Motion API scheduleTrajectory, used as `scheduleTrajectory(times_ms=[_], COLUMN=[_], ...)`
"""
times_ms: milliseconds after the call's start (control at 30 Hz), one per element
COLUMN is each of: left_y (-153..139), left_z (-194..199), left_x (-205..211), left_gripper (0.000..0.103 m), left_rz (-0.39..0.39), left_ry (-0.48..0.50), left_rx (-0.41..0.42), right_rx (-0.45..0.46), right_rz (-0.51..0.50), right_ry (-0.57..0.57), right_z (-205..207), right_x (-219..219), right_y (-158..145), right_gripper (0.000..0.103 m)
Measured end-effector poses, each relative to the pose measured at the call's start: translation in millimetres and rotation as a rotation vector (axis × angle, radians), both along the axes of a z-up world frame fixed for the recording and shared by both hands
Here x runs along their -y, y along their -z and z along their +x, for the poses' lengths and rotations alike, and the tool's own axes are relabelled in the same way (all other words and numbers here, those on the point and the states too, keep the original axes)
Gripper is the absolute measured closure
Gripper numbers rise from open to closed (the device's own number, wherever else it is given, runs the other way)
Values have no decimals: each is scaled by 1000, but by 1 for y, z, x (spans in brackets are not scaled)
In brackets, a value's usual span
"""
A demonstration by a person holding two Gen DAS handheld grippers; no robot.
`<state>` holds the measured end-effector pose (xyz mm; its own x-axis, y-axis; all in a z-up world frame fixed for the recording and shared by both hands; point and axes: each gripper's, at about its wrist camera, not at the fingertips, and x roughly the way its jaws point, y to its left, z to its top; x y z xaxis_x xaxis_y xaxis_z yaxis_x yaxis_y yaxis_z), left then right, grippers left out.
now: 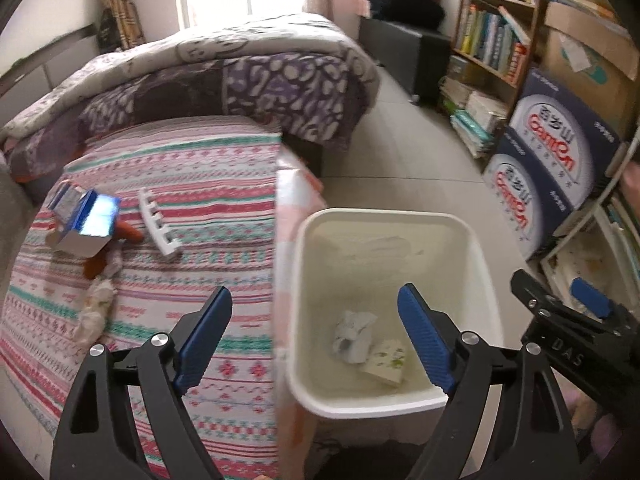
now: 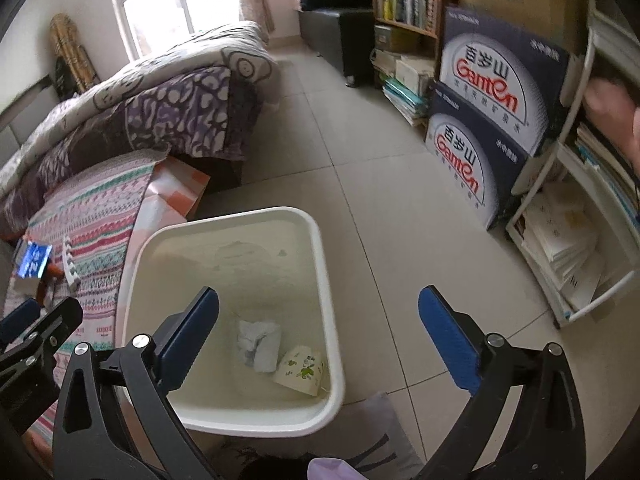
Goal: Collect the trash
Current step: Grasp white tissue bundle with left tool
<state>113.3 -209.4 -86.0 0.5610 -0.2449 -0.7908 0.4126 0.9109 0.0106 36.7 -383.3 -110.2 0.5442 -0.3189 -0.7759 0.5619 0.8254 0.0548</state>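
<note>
Hovering over the bin, both hand-held grippers wide and empty; remaining box lies mid-left on the bed, nearer the left hand-held gripper.

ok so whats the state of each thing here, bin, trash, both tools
bin: upright on the floor beside the bed, no lid, mostly empty
crumpled paper: lying in the bin
printed wrapper: in the bin, next to the paper
blue box: on the bed, flap open
white comb: flat on the bed
tissue wad: on the bed, not collected
left tool: open, empty
right tool: open, empty, over the bin
</note>
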Motion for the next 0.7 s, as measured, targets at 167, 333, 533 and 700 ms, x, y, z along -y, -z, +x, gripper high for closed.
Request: scheduleTrajectory(times_ms=[167, 333, 533, 700], left_y=[11, 26, 40, 49], left_z=[8, 22, 48, 76], left_x=[-26, -63, -118, -165], left_gripper=[19, 18, 18, 18], left_rz=[32, 74, 113, 139], left_ry=[-66, -145, -240, -310], left_rx=[-7, -28, -44, -59], right_rx=[-26, -57, -89, -107], right_rz=[-24, -27, -42, -50], right_ry=[-49, -97, -167, -222], right_z=[15, 29, 47, 63], right_x=[-24, -47, -83, -108], right_y=[3, 10, 15, 16], right_gripper=[7, 7, 7, 7])
